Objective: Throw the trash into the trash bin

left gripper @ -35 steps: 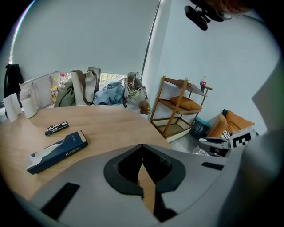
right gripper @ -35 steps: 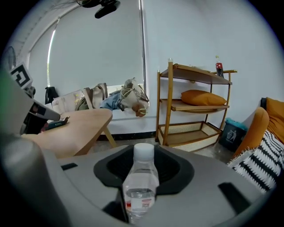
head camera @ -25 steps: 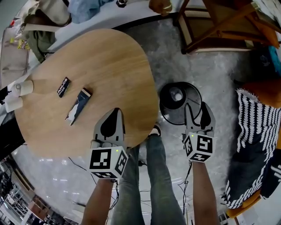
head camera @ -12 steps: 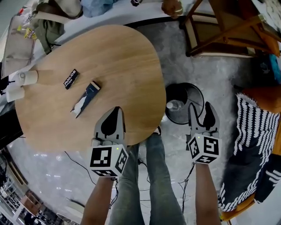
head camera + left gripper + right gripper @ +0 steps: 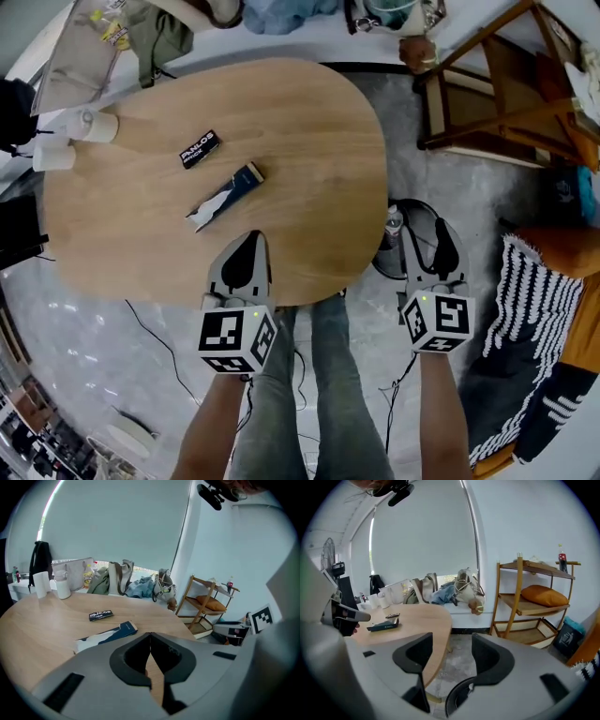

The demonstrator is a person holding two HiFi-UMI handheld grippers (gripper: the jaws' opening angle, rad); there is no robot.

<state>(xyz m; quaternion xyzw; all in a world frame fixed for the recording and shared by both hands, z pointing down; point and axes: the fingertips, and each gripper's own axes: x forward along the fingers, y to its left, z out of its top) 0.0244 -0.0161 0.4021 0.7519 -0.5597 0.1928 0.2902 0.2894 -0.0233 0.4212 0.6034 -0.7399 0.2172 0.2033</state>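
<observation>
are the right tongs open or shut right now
Open. The right gripper view shows the right tongs with jaws well apart and nothing between them, just above the trash bin rim.

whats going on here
A person stands at a wooden table with a gripper in each hand. The left gripper is shut and empty over the table's near edge; the right gripper is open and empty above the black trash bin on the floor. A torn blue box and a small black packet lie on the table, not yet picked up.
</observation>
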